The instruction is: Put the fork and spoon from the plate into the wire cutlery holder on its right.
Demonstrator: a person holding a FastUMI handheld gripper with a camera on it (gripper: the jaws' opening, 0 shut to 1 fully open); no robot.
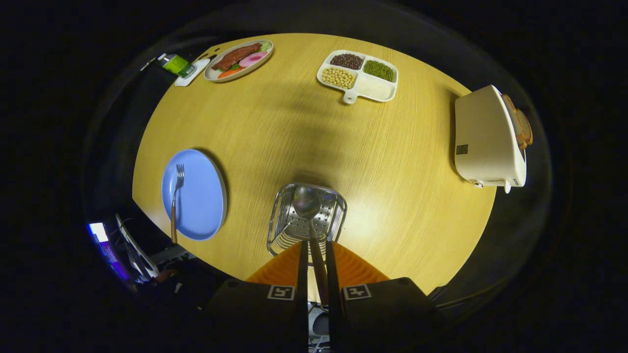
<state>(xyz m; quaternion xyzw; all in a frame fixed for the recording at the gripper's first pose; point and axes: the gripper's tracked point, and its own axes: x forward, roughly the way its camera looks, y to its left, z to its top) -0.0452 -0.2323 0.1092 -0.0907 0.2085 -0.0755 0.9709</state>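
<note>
A round wooden table (304, 127) seen from above, described from left to right.

Far left at the back, a small green-topped item sits beside an oval platter (239, 61) of meat and sliced vegetables. Nearer, the blue plate (201, 201) holds 1 fork (175, 198), tines pointing away, its handle end overhanging the plate's near rim.

In the middle, the wire cutlery holder (306, 218) stands just right of the plate. The gripper (317, 260) hangs directly above it, jaws clamped on the handle of the spoon (307, 203), whose bowl sits over the holder's open mouth. Whether the bowl has entered the basket cannot be told. No other cutlery is visible inside.

Behind, a white tray (358, 76) with 4 compartments holds dark beans, green beans, pale beans and white grains. Far right, a white toaster (488, 139) carries bread slices in its slots.

Likely risks: letting go while the spoon is high or tilted could bounce it off the wire rim onto the table, or tip the light holder. Later, the fork's overhanging handle could lever off the plate if nudged.
</note>
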